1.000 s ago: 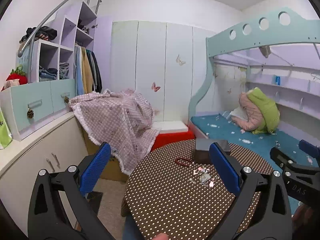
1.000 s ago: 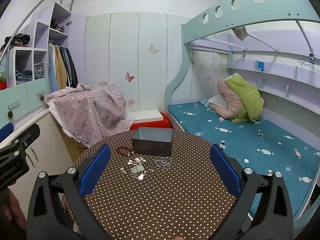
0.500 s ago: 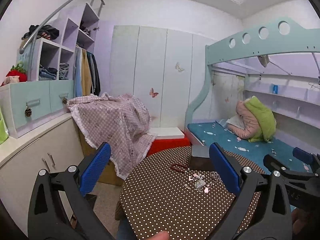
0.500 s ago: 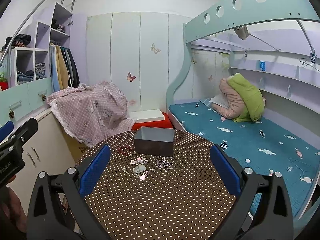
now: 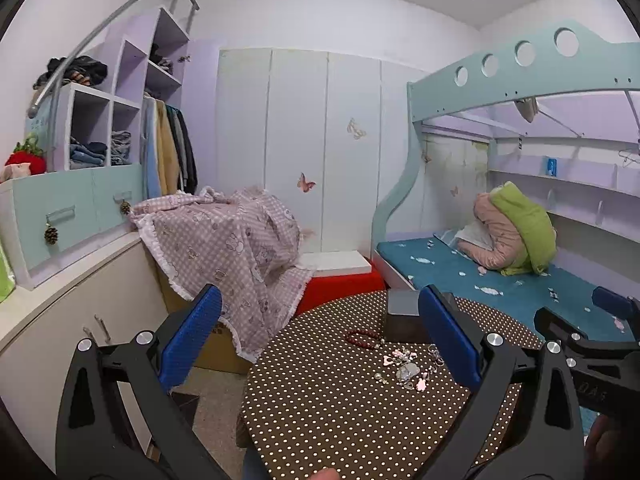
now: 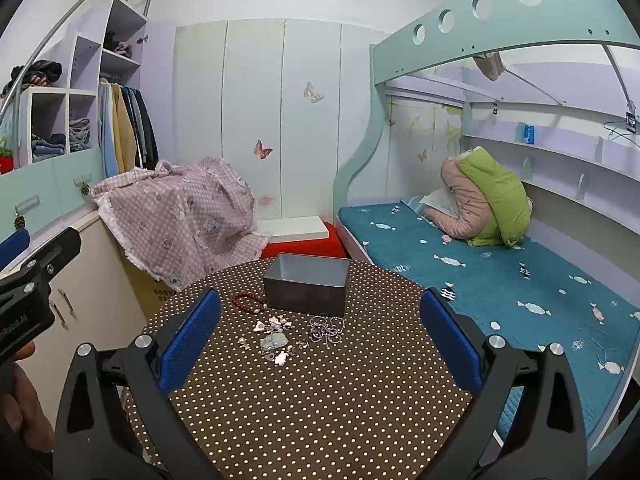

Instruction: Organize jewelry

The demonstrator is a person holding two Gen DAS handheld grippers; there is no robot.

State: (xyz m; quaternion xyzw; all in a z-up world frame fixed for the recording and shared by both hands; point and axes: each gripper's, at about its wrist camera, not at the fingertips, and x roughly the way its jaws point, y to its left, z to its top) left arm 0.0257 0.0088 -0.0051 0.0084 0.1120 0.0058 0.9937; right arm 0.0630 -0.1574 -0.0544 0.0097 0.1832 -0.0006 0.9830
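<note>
A round table [image 6: 320, 392] with a brown dotted cloth carries a grey metal box [image 6: 307, 289], open at the top. In front of the box lie a red bead bracelet [image 6: 249, 302], small pink and white trinkets [image 6: 275, 338] and a silver chain [image 6: 326, 330]. My right gripper [image 6: 320, 344] hovers open over the table's near side, short of the jewelry. My left gripper [image 5: 320, 346] is open too, left of the table; its right finger hides part of the box [image 5: 402, 314]. The bracelet [image 5: 363, 337] and trinkets [image 5: 404, 370] show between its fingers.
A bunk bed with a teal mattress [image 6: 480, 280] runs along the right. A checked pink cloth [image 6: 180, 216] drapes a carton left of the table, beside white cabinets [image 5: 80, 312]. A red and white box [image 6: 300, 236] sits behind the table. A person's hand [image 6: 20, 408] holds the left gripper.
The left wrist view has tilted upward and drawn back from the table, so the jewelry sits lower and farther right. The right gripper has barely moved. Both stay open.
</note>
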